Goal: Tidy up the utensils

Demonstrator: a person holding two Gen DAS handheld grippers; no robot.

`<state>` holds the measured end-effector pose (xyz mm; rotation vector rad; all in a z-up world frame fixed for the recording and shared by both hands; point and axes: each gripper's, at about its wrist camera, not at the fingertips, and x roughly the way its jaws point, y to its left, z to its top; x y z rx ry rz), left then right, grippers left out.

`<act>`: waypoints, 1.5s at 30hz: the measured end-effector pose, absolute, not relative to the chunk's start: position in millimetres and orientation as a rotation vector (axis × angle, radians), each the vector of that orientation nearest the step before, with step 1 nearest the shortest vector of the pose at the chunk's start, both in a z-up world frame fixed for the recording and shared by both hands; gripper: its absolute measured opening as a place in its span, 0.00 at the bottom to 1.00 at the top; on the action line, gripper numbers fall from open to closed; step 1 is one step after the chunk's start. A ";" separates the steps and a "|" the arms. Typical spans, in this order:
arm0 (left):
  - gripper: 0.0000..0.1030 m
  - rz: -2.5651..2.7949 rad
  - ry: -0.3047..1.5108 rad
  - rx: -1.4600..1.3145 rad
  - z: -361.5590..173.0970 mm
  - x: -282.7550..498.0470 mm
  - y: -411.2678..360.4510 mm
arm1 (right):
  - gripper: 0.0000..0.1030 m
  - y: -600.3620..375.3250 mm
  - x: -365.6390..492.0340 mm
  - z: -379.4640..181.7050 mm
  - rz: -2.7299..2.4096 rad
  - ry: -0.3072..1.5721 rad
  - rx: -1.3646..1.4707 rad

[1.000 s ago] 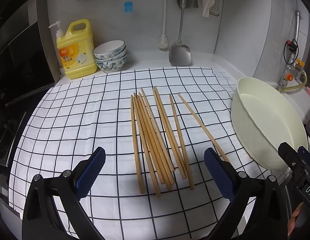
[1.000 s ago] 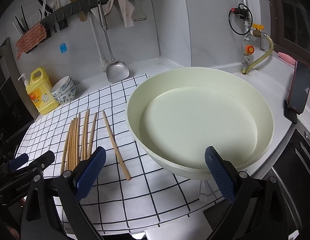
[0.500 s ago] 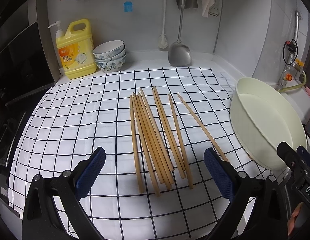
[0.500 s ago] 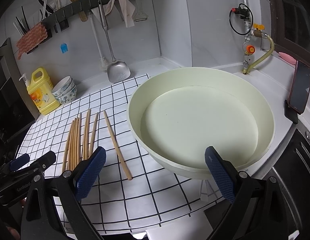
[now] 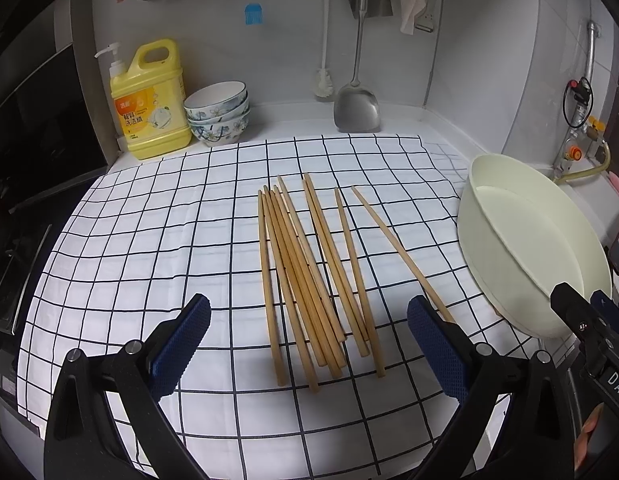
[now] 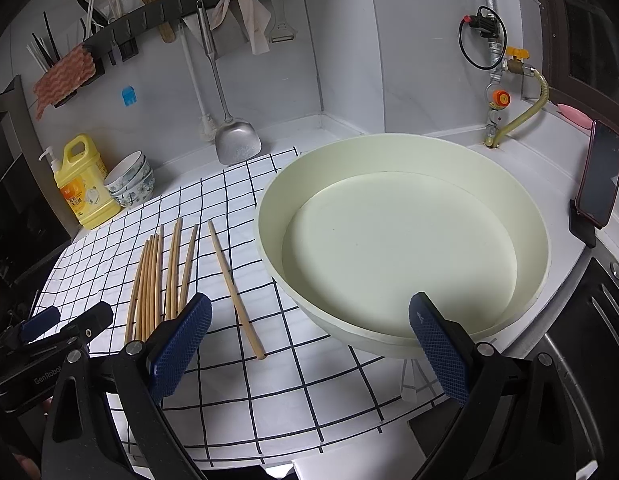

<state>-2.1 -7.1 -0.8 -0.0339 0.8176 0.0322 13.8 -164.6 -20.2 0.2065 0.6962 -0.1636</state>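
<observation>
Left wrist view: chopsticks (image 5: 309, 280), wooden, a loose row on the checked cloth (image 5: 149, 240), long axes running near to far, thin tips at the far end. Thick near ends lie between and just ahead of the fingers of the left gripper (image 5: 309, 344), jaws wide apart, holding nothing. One stray chopstick (image 5: 401, 252) lies to the right of the row, angled, its near end beside the right finger (image 5: 433, 344).

Right wrist view: right gripper (image 6: 309, 344), jaws wide apart, empty, aimed at the cream basin (image 6: 405, 160), which stands to the right of the cloth and has nothing in it. Chopsticks (image 6: 157, 280) lie to its left; stray chopstick (image 6: 235, 292) nearest, just beside the left finger (image 6: 181, 344).

Judgement: the left gripper is nearer and already squared to the row; a pinch across the long axis is likely the next step.
</observation>
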 end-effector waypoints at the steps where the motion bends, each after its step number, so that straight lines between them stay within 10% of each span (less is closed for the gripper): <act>1: 0.94 0.032 0.817 -0.034 -0.9 -2.2 -7.1 | 0.92 -164.4 13.7 -20.3 -0.164 0.696 0.207; 45: 0.94 0.077 0.891 -0.100 -37.8 2.6 51.6 | 0.92 -114.3 21.0 -32.1 0.031 0.660 0.013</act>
